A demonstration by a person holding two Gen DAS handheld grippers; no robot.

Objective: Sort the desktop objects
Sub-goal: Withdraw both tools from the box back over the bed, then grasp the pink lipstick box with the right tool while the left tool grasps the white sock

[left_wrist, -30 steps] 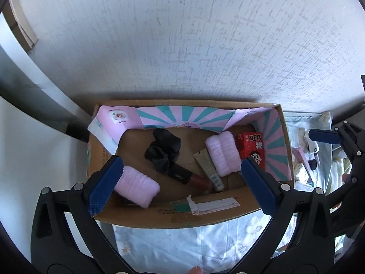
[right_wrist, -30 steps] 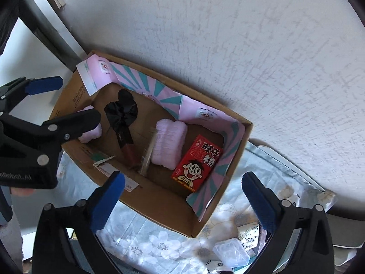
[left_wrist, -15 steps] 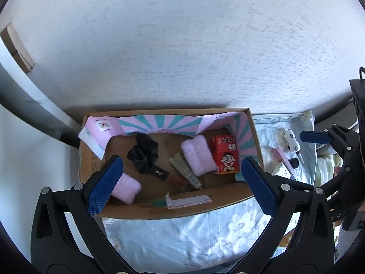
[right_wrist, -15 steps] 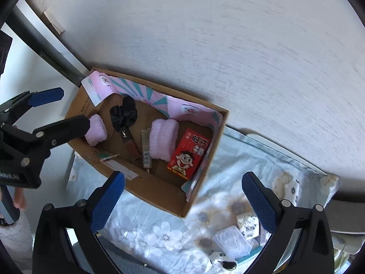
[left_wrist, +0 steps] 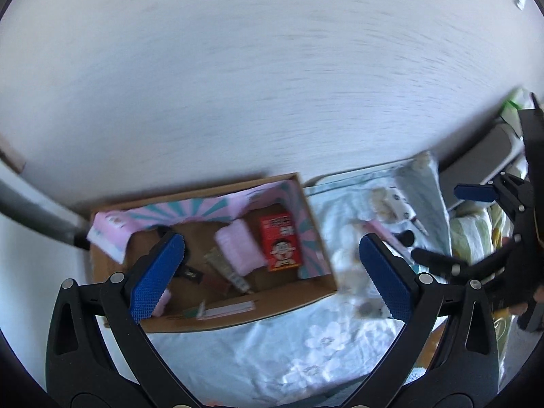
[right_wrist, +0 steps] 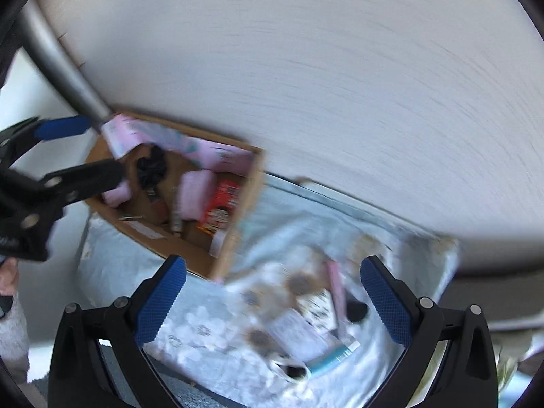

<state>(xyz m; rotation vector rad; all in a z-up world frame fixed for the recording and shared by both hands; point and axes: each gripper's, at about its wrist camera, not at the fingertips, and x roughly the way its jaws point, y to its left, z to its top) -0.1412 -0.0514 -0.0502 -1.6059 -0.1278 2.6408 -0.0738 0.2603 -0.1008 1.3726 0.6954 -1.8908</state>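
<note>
Left wrist view: the left gripper (left_wrist: 272, 273) hangs with its blue-padded fingers (left_wrist: 156, 272) spread wide and empty above the open brown cardboard box (left_wrist: 258, 309), where a red snack carton (left_wrist: 280, 241) lies beside a pink rolled towel (left_wrist: 238, 246). Right wrist view, blurred: the right gripper (right_wrist: 270, 301) is likewise splayed, gripping nothing, over small items scattered on the pale blue floral cloth (right_wrist: 197, 333), just right of the box.

Left gripper (left_wrist: 270, 273) spread wide, nothing between its blue pads (left_wrist: 154, 277). Below it, a cardboard box (left_wrist: 272, 302) on a pale floral cloth (left_wrist: 306, 350), against a white wall (left_wrist: 272, 68). In the box: red carton (left_wrist: 280, 241), pink roll (left_wrist: 239, 246) beside it, second pink roll (left_wrist: 161, 302) partly behind the left pad. Right gripper (left_wrist: 476, 224) at far right, fingers apart, over blurred small items.
</note>
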